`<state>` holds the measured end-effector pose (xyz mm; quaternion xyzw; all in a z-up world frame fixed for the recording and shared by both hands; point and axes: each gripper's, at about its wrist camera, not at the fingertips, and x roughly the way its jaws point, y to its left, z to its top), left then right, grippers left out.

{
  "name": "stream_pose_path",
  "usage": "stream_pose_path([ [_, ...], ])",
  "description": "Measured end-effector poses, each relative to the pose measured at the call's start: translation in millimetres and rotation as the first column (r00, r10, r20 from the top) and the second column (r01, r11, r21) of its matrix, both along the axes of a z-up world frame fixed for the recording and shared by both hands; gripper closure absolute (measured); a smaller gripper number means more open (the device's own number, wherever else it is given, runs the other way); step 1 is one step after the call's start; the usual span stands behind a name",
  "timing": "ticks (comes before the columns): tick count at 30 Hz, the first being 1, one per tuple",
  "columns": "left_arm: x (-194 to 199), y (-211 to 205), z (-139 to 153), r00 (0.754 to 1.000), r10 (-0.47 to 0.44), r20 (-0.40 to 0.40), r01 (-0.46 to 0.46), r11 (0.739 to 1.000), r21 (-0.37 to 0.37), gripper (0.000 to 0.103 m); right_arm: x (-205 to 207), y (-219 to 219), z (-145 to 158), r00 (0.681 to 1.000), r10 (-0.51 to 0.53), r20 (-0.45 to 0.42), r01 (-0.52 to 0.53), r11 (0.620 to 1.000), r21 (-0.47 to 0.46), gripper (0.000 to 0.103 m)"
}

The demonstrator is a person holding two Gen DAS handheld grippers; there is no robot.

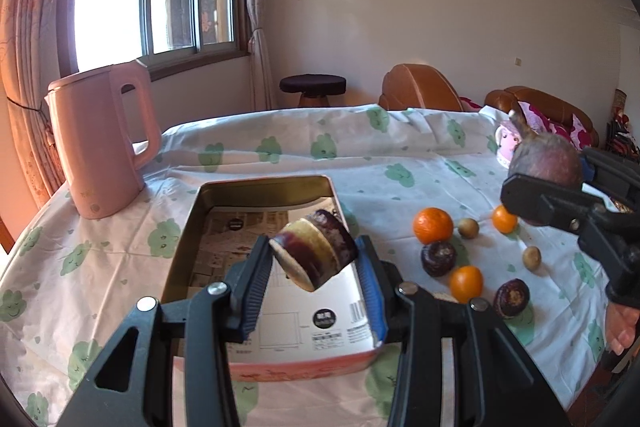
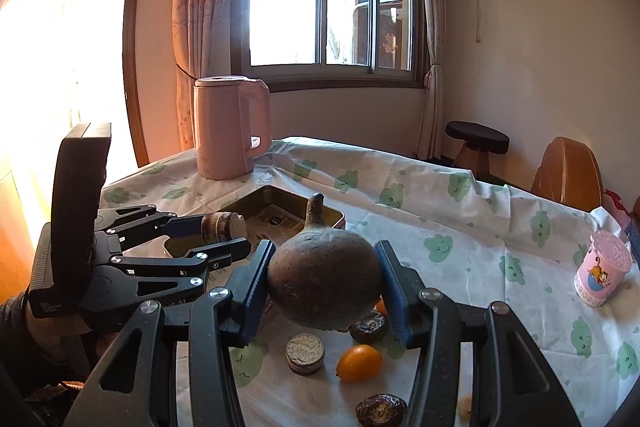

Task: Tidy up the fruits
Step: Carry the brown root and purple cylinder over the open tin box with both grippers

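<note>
Fruits: three oranges (image 1: 433,225) loose on the cloth, each hand-held gripper (image 1: 316,259) pinching one piece.

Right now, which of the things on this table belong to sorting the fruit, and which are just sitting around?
Part of the job: sugarcane piece in left gripper; round brown root in right gripper; tin box; oranges; loose dark pieces.

Lying about: pink kettle; pink cup; stool.
</note>
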<state>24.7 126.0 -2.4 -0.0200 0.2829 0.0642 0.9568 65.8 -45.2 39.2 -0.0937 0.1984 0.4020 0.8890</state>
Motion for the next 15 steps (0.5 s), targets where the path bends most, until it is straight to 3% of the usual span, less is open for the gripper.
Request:
stream_pose_path([
  [15, 23, 32, -2, 0.998, 0.047, -0.048, -0.046, 0.999, 0.011, 0.059, 21, 46, 7, 0.999, 0.045, -0.007, -0.046, 0.998, -0.045, 0.050],
])
